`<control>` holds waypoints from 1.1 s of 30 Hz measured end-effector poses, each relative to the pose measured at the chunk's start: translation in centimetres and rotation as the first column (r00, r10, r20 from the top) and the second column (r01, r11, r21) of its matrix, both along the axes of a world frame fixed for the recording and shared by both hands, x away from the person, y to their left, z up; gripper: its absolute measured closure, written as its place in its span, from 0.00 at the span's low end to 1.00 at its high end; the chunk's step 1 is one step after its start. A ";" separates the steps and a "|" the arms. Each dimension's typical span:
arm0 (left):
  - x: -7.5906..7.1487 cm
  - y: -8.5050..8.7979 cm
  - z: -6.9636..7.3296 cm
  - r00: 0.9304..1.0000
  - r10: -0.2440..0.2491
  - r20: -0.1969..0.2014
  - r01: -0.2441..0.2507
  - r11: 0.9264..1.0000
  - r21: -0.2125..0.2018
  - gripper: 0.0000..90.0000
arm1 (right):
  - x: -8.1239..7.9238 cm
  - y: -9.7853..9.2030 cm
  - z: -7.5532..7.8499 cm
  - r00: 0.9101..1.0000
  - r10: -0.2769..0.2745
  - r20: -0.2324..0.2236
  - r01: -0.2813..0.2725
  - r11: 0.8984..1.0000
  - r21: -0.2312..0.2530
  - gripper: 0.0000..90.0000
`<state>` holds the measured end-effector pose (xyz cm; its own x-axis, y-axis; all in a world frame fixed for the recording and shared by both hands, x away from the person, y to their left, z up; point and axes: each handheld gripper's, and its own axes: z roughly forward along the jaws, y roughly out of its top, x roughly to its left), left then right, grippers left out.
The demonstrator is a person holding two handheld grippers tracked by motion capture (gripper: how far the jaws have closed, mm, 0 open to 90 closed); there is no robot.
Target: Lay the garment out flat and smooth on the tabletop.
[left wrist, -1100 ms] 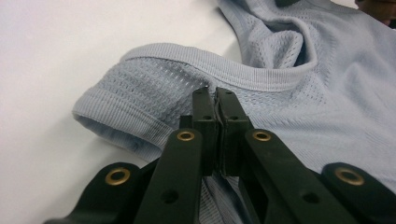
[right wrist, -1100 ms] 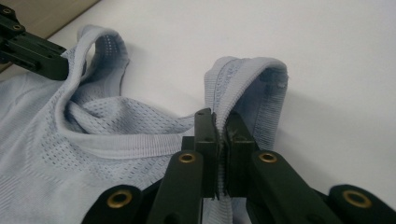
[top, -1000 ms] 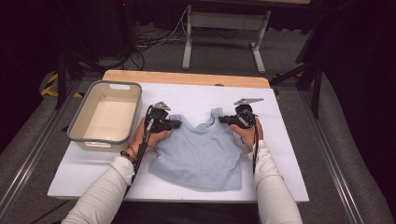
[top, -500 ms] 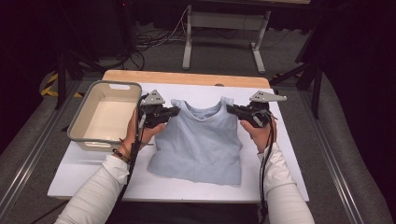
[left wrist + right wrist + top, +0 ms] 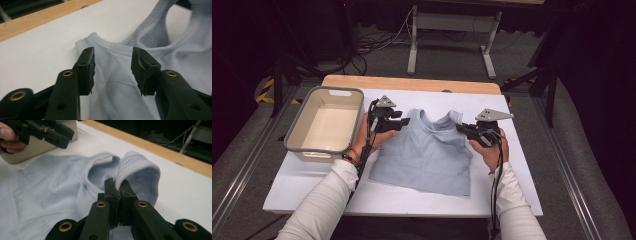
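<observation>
Pale blue top (image 5: pixel 424 152): we see it flat on the white board (image 5: pixel 522 150); right gripper (image 5: pixel 460 128) pinches its strap, left gripper (image 5: pixel 406 121) just opening, jaws parted above the shoulder.

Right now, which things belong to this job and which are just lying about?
In the job: light blue top; right tool shut on its shoulder strap; left tool, jaws just opened over the other shoulder.
Lying about: beige bin; white board.

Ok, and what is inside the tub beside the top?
Nothing shows inside the tub: its pale floor looks bare. The strip of floor just behind the near wall is hidden by that wall.
</observation>
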<state>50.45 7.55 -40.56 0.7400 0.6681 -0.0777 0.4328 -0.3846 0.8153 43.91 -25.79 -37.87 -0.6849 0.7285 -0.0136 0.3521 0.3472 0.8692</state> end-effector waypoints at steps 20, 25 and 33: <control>3.7 -3.1 -4.4 0.982 -0.073 -0.173 0.113 0.966 0.233 0.55 | 1.4 -1.6 -4.1 0.993 -0.087 -0.080 0.084 0.996 -0.040 0.95; 3.3 -3.2 -4.2 0.984 -0.104 -0.142 0.136 0.961 0.241 0.86 | 1.5 -1.4 -4.2 0.993 -0.090 -0.076 0.087 0.995 -0.043 0.94; 1.6 -1.6 -1.5 0.999 -0.046 0.015 0.043 0.986 0.159 0.90 | 1.7 -1.1 -3.6 0.994 -0.092 -0.051 0.089 0.994 -0.065 0.95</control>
<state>52.06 5.93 -42.02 0.7693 0.6375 0.0409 0.3976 -0.5280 0.7504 45.60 -26.88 -41.45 -0.6170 0.7865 -0.0259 0.4307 0.3650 0.8254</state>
